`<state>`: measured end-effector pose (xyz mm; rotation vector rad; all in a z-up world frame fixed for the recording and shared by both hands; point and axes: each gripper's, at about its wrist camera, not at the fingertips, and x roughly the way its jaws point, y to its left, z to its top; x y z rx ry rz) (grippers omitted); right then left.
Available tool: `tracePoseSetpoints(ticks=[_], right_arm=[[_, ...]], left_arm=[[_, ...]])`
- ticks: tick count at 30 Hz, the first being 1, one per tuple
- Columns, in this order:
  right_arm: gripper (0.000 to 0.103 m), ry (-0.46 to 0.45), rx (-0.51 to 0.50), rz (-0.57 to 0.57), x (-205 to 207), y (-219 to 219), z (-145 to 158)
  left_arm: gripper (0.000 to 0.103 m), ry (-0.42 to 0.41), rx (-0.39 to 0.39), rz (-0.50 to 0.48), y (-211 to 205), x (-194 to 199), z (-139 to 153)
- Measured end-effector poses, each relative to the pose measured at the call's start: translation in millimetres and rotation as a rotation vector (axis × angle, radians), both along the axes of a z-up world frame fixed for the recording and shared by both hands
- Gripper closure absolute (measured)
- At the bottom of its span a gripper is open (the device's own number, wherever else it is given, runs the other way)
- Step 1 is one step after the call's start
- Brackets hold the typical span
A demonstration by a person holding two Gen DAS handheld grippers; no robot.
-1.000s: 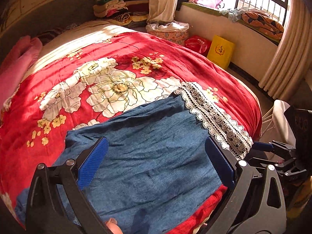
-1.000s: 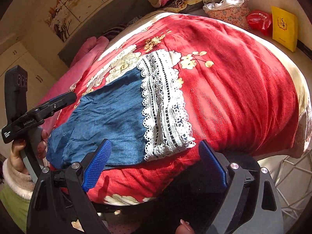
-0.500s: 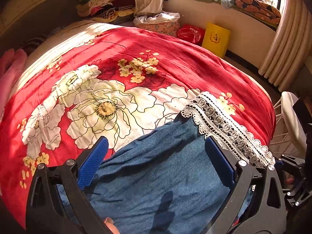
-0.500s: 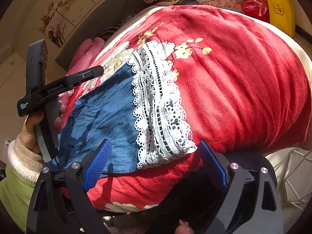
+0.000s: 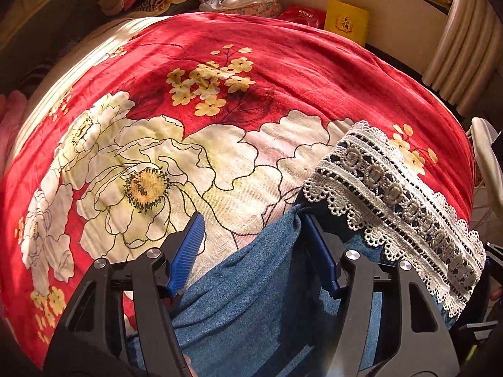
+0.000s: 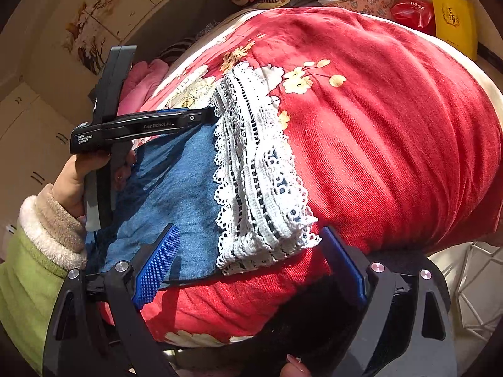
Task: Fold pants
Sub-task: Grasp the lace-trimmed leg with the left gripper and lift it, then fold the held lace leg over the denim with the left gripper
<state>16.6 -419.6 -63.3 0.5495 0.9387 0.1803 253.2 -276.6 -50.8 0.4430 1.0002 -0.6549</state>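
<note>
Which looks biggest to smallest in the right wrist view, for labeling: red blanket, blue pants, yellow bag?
1. red blanket
2. blue pants
3. yellow bag, though it sits farthest from the camera, so its true size is unsure.

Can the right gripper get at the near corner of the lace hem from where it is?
Probably yes: the right gripper hangs open just before the lace hem, nothing between them; the left gripper works the pants' far edge.

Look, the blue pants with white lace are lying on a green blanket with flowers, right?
Not quite. The blanket is red, not green, as the left wrist view shows. The blue pants with white lace do lie on it, and it has flowers.
</note>
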Motion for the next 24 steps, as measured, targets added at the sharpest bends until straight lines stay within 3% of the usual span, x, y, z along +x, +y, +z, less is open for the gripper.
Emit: tracePoseSetpoints(ticks=[4, 8, 12, 14, 20, 22, 24], right_arm=[[0.013, -0.002, -0.003, -0.010, -5, 3, 4], [0.019, 0.001, 0.089, -0.054, -11, -2, 5], [0.026, 0.004, 0.102, -0.073, -13, -1, 6], [0.030, 0.005, 0.116, -0.073, -10, -2, 5], [0.053, 0.001, 0.128, -0.089, 4, -5, 1], [0.069, -0.008, 0.132, -0.068, 9, -2, 2], [0.073, -0.049, 0.150, -0.031, 10, 5, 7]], left_arm=[[0.044, 0.048, -0.059, 0.013, 5, 1, -3], [0.035, 0.162, -0.198, -0.025, 14, 3, 10], [0.035, 0.169, -0.116, -0.062, 11, 2, 0], [0.036, 0.186, -0.128, -0.060, 14, 3, -3], [0.061, 0.153, -0.119, -0.084, 9, -4, 1], [0.071, 0.130, -0.117, -0.082, 10, -6, 2], [0.094, 0.137, -0.142, -0.089, 14, -5, 3]])
